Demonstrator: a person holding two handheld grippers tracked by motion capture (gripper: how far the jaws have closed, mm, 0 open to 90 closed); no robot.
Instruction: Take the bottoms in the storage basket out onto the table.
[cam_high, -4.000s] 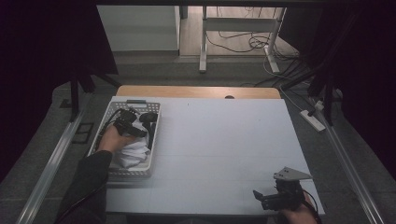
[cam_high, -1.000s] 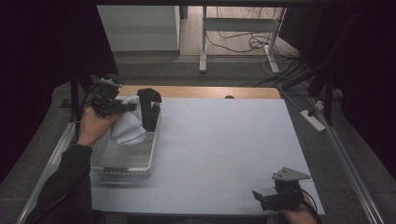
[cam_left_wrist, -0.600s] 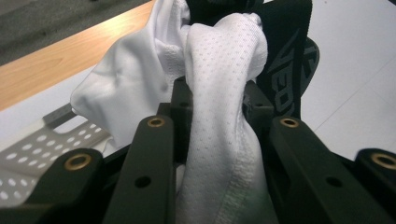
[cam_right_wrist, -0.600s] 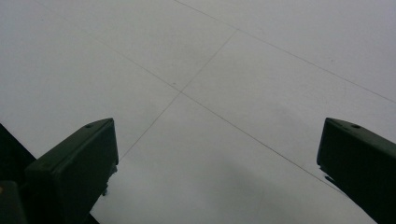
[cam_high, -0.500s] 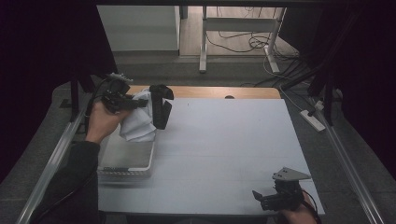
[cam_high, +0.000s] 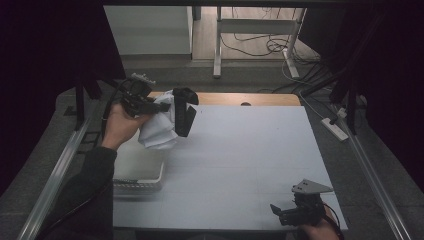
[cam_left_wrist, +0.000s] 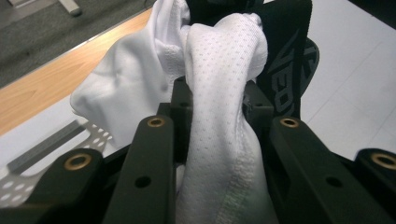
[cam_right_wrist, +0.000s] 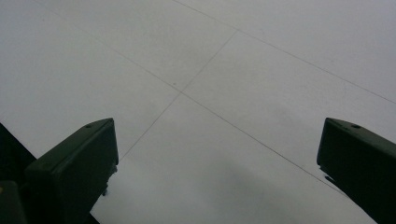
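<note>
My left gripper is held up above the table's far left, shut on a white garment with black trim that hangs from it. In the left gripper view the white mesh cloth is bunched tight between the two black jaws, and a black band with grey lettering hangs behind it. A white perforated basket sits on the table below the hanging cloth. My right gripper rests low at the table's near right corner, open, with bare white tabletop between its jaws.
The white table has a wooden strip along its far edge. Metal frame rails run along both sides. Desk legs and cables lie on the floor beyond, and a power strip sits at the right.
My left gripper has lifted the white and black garment out of the basket and carried it up and to the right. The right gripper has stayed put.
</note>
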